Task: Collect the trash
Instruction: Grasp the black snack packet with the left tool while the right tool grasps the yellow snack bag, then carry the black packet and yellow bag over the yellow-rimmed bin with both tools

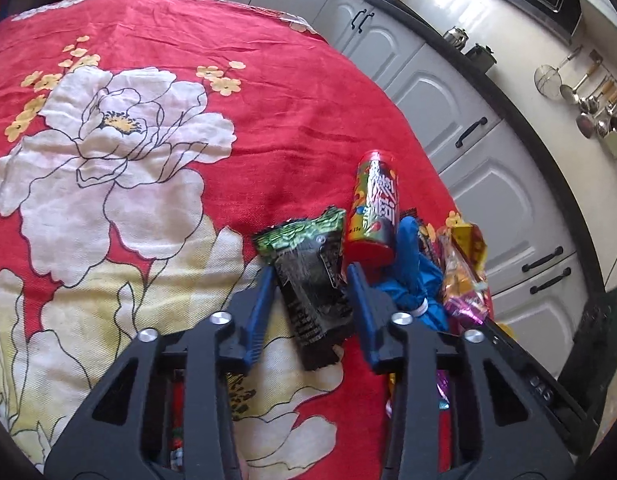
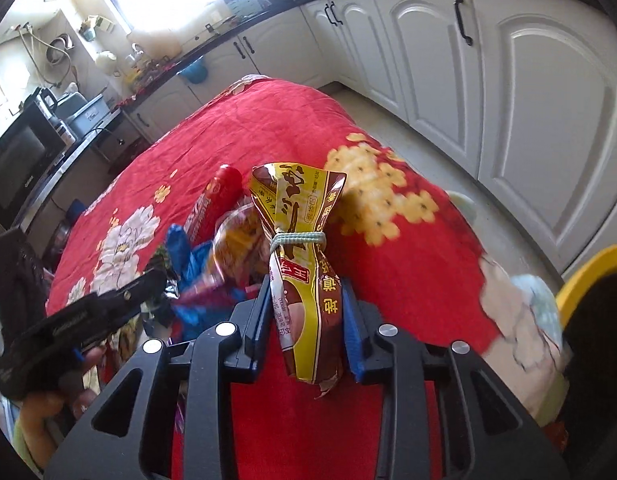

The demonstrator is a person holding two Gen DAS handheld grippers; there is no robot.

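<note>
Right wrist: blurred wrapper pile [image 2: 228,248] behind tongs [image 2: 306,292].

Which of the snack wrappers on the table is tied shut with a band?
The yellow-and-brown wrapper between the right gripper fingers; a pale green band cinches its neck. The black-and-green wrapper has none.
</note>
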